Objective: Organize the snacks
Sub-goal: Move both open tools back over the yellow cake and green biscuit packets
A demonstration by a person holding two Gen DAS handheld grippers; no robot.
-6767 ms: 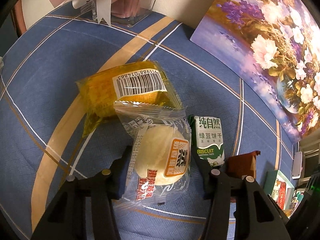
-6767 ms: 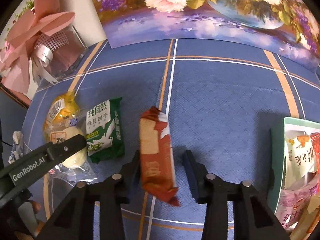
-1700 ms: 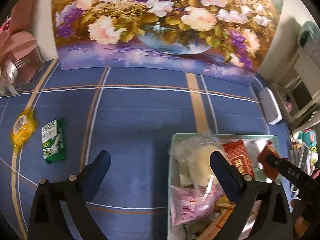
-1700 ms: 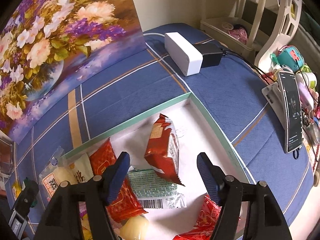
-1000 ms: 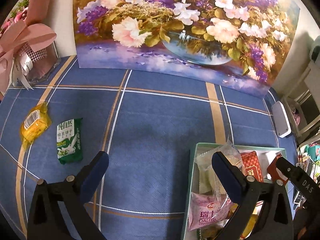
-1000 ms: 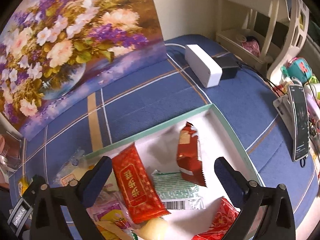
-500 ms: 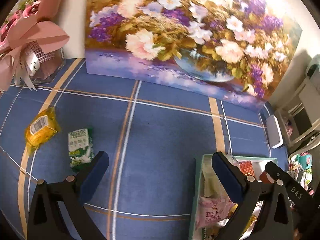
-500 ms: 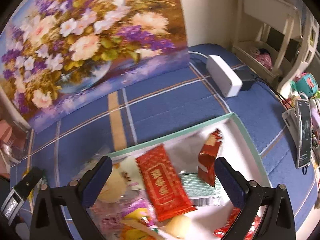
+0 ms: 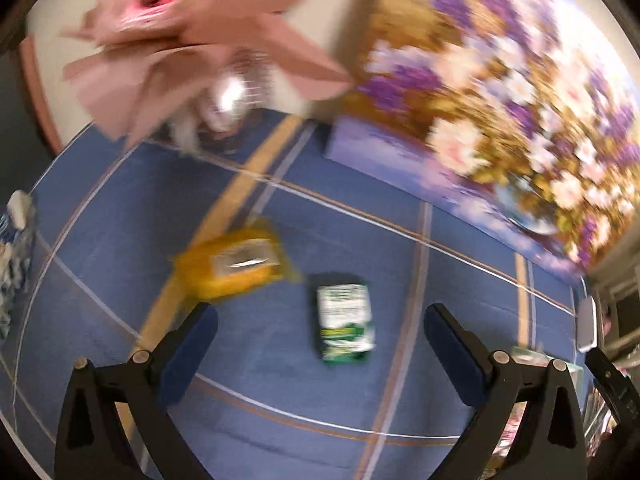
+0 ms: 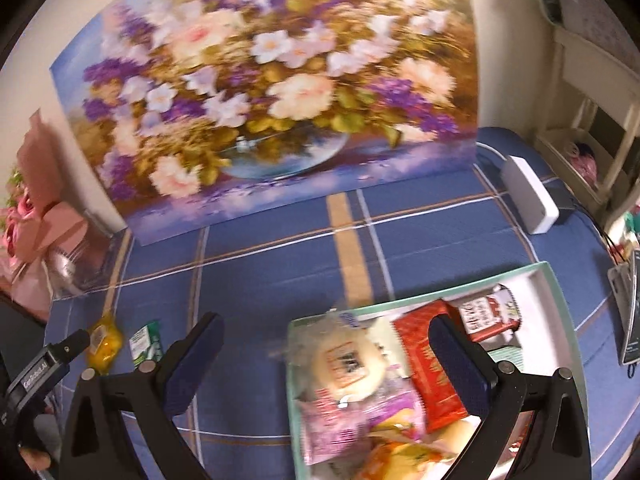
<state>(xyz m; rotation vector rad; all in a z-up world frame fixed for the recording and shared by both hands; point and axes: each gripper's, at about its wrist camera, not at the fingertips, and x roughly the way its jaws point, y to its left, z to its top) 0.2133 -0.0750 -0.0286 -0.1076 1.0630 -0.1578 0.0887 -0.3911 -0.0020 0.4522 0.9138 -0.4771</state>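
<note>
A green biscuit packet (image 9: pixel 346 322) and a yellow snack packet (image 9: pixel 236 264) lie on the blue cloth. My left gripper (image 9: pixel 320 354) is open and empty, just in front of the green packet. Both packets also show small in the right wrist view: green packet (image 10: pixel 146 342), yellow packet (image 10: pixel 104 340). My right gripper (image 10: pixel 326 360) is open and empty above the near left part of the mint-rimmed box (image 10: pixel 556 292), which holds several snacks, among them a white bun pack (image 10: pixel 346 362) and a red packet (image 10: pixel 430 364).
A flower painting (image 10: pixel 272 92) stands along the back. A pink bouquet in a clear vase (image 9: pixel 224 92) is at the back left. A white adapter box (image 10: pixel 530 194) and a phone on a stand (image 10: pixel 632 308) are on the right.
My left gripper has swung left and down towards the green and yellow packets. My right gripper has pulled back from the box and turned left; the view is blurred by motion.
</note>
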